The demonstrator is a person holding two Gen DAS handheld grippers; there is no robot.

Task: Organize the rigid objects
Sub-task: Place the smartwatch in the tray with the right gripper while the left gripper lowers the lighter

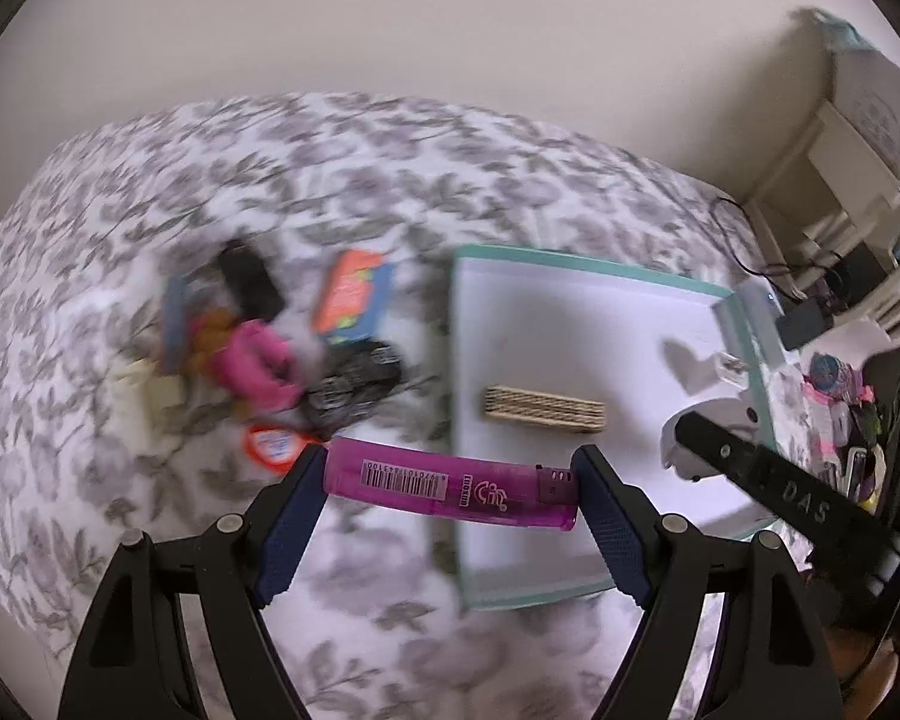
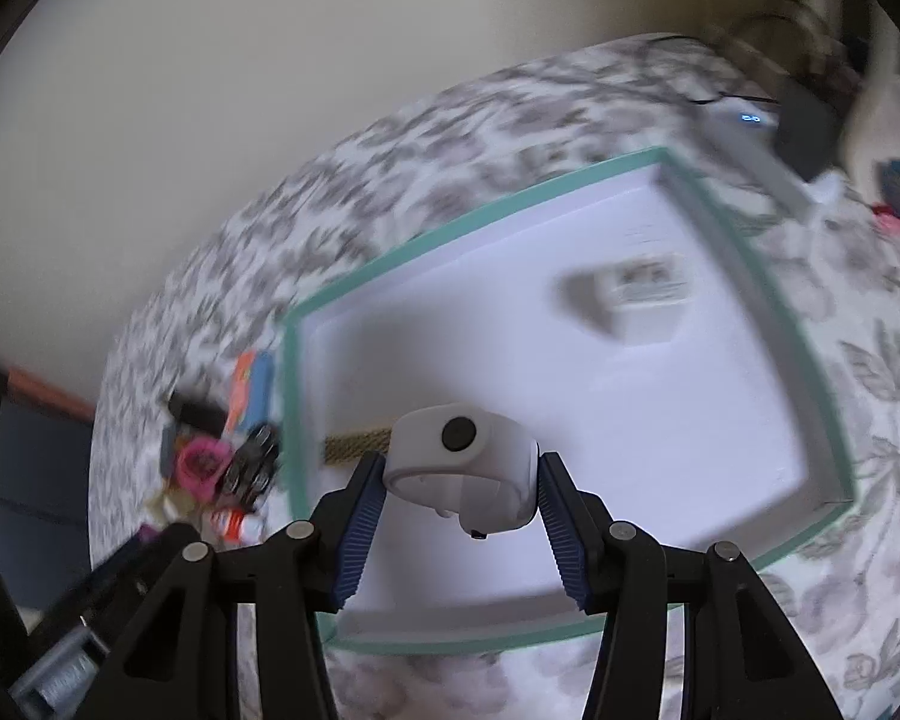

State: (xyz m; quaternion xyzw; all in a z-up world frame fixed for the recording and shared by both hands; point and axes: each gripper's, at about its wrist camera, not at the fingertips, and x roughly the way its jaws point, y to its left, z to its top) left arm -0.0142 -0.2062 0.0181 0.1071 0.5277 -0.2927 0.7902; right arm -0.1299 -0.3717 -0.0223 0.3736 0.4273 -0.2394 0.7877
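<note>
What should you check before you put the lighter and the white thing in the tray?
1. Left gripper pinches the purple lighter end to end: ok.
2. Right gripper squeezes the white device on both sides: ok.
3. Bare spot in the tray for both things: ok; only a tan block and a white plug lie in it.
4. White device already over the tray: ok.
5. Lighter over the tray: not ok; most of it hangs over the bedspread, only its cap end reaches the tray's edge.
6. Grippers clear of each other: cannot tell, though the right one shows close by in the left view.
</note>
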